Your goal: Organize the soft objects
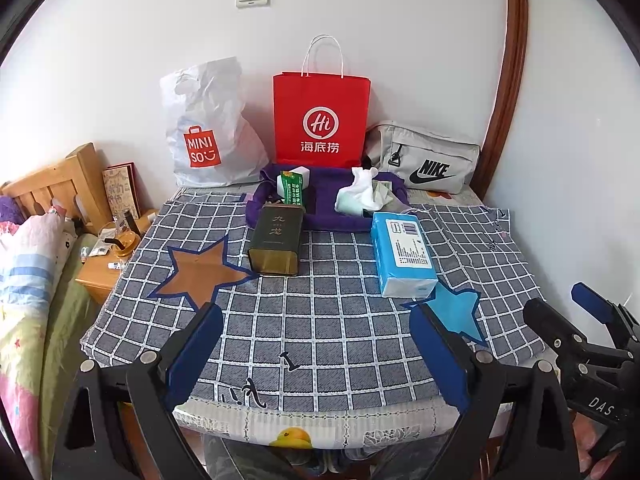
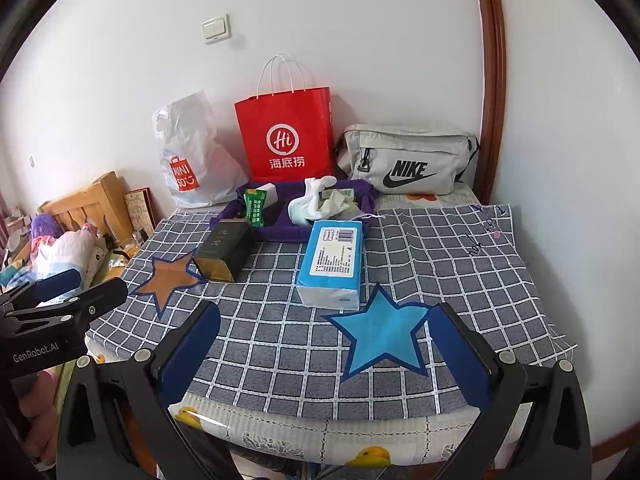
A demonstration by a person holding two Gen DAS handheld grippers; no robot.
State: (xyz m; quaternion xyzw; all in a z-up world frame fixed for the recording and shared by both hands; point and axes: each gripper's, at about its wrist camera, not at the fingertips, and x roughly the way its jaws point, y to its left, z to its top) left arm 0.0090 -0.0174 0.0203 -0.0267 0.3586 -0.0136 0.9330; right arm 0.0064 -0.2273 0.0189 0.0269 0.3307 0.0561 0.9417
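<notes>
Both grippers hover over the near edge of a table covered w/ a grey checked cloth (image 1: 340, 320), neither touching anything. Left gripper (image 1: 316, 360) has its jaws spread wide, nothing btwn the blue pads; right gripper (image 2: 324, 360) likewise spread wide & empty, its right finger just beside the blue star (image 2: 380, 336) sewn on the cloth. Each gripper also shows at the edge of the other's view. Soft stuff: a blue tissue pack (image 1: 402, 254) lies flat near the middle-right of the cloth, label up, its near end touching the tip of the blue star in the left wrist view; behind it a purple fabric tray (image 1: 320, 208) sits at the back centre, holding crumpled white tissues or cloth (image 1: 360, 194) on its right side & a green packet (image 1: 292, 188) leaning on a white block on its left. A dark green tin (image 1: 276, 242) lies on its side in front of the tray's left part, touching or just at its front rim, beside a brown star (image 1: 200, 272). Against the wall at the back: white MINISO bag (image 1: 208, 128) left, red paper bag (image 1: 320, 120) centre, grey Nike pouch (image 1: 424, 156) right. A wooden bed & nightstand w/ clutter stand left of the table
</notes>
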